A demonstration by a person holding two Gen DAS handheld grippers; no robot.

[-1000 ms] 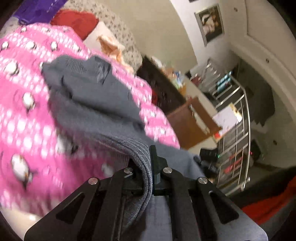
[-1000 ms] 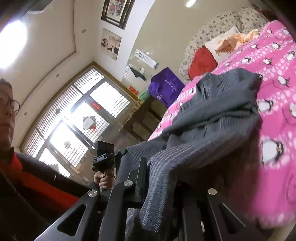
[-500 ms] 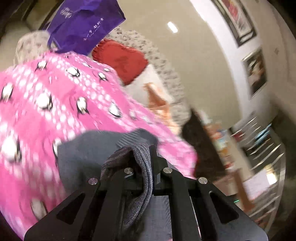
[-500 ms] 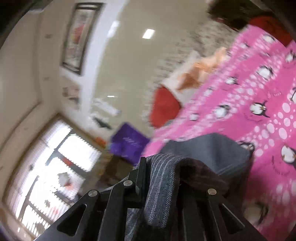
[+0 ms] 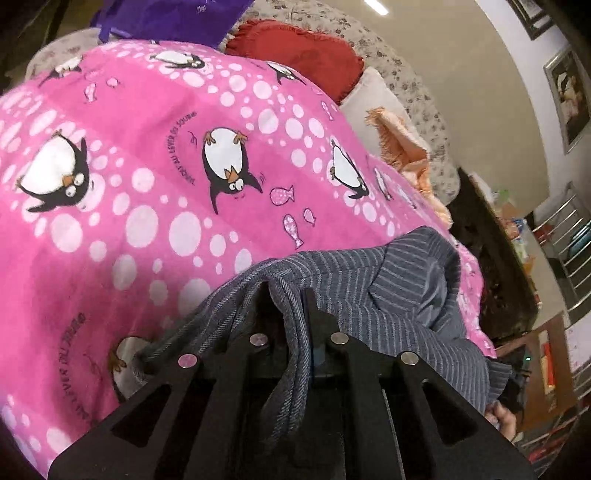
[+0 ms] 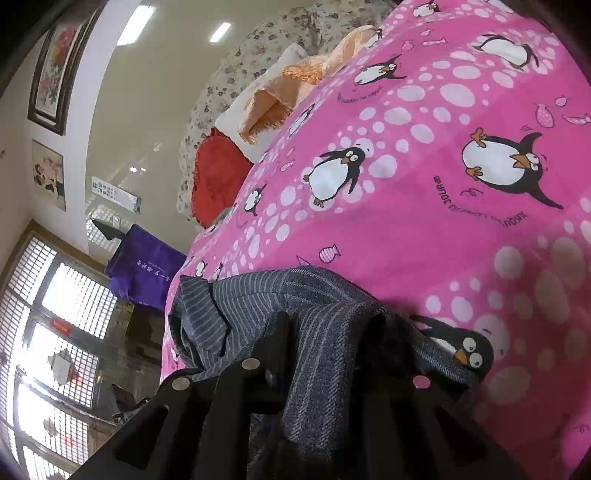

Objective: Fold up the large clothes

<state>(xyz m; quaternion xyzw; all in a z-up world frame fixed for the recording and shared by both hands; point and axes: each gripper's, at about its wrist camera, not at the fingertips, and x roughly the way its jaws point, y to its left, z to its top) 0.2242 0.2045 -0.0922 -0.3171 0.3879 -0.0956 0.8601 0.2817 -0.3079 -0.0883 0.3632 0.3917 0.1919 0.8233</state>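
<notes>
A grey striped garment [image 5: 399,288] lies bunched on the pink penguin bedspread [image 5: 147,147], close under both grippers. In the left wrist view my left gripper [image 5: 287,299] pinches a fold of its edge between the fingers; the jaws are opening slightly with the cloth still pressed between them. The right wrist view shows the garment [image 6: 258,291] draped over my right gripper [image 6: 332,325], which is shut on a thick fold low over the bedspread [image 6: 424,221]. The cloth hides the right fingertips.
At the head of the bed sit a red cushion [image 5: 303,55], a white pillow with an orange cloth [image 5: 402,147] and a purple bag [image 5: 166,14]. A dark cabinet [image 5: 491,258] and a metal rack [image 5: 569,240] stand beside the bed. A window [image 6: 55,332] is at the left.
Both grippers have carried the garment's edge forward over the bed toward the pillows and lower. The garment, stretched out before, is now doubled over itself just under the fingers.
</notes>
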